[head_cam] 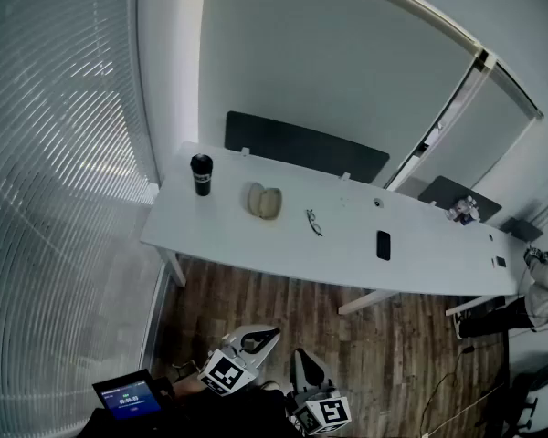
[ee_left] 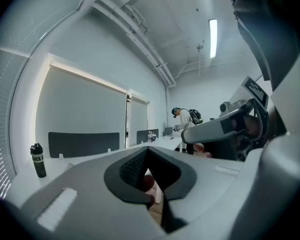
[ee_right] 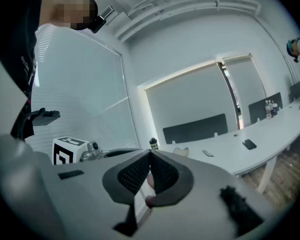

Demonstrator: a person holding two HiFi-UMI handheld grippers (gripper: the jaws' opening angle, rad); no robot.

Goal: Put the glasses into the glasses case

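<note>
White table (head_cam: 256, 237), glasses (head_cam: 314, 222) lying near the glasses case (head_cam: 265, 201), both well away from the left gripper (ee_left: 149, 150) and right gripper (ee_right: 150, 156), each with jaws pressed together, empty. Risk I see: thin frames skidding or bending under a clumsy pinch.

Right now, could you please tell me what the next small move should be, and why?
Probably step up to the table and reach the right gripper toward the glasses: it and the left gripper are shut, empty, and well short of the table, where the glasses lie beside the open case.
</note>
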